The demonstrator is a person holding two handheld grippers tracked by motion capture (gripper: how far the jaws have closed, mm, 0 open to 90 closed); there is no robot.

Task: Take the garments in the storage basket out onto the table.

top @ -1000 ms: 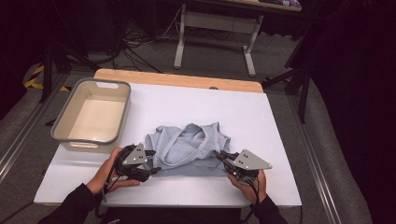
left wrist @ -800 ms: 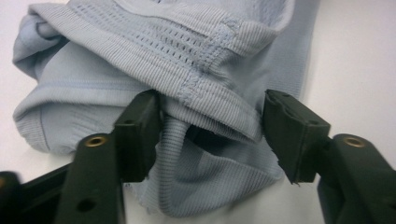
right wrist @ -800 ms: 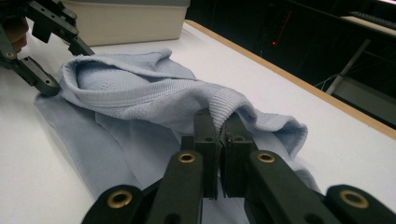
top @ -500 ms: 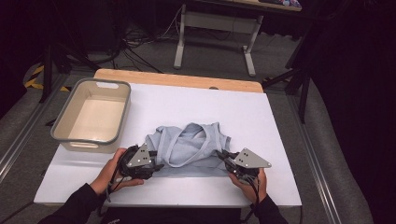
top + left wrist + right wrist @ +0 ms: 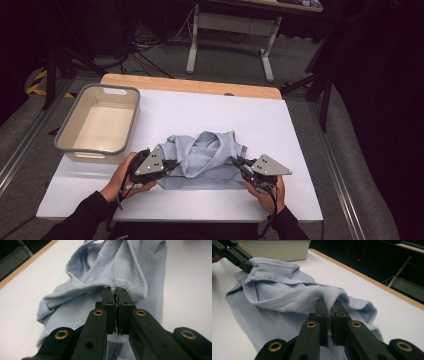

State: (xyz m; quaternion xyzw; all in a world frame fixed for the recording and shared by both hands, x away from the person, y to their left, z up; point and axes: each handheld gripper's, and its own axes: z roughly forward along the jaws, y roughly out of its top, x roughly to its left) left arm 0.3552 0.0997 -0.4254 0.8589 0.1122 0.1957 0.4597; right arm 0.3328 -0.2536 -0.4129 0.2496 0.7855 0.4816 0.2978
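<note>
I have both grippers pinching the shirt (image 5: pixel 205 160) mid-table: left gripper (image 5: pixel 172 163) has just closed on its left edge, right gripper (image 5: pixel 236 162) clamps the right. Bare table (image 5: pixel 300 130) beyond; the tub (image 5: pixel 97 125) holds nothing.

High view looks forward and down from above my side of the table (image 5: pixel 300 125). Each gripper view rides close, looking along its own jaws from opposite ends of the blue garment (image 5: pixel 207 160), which all three views share.
</note>
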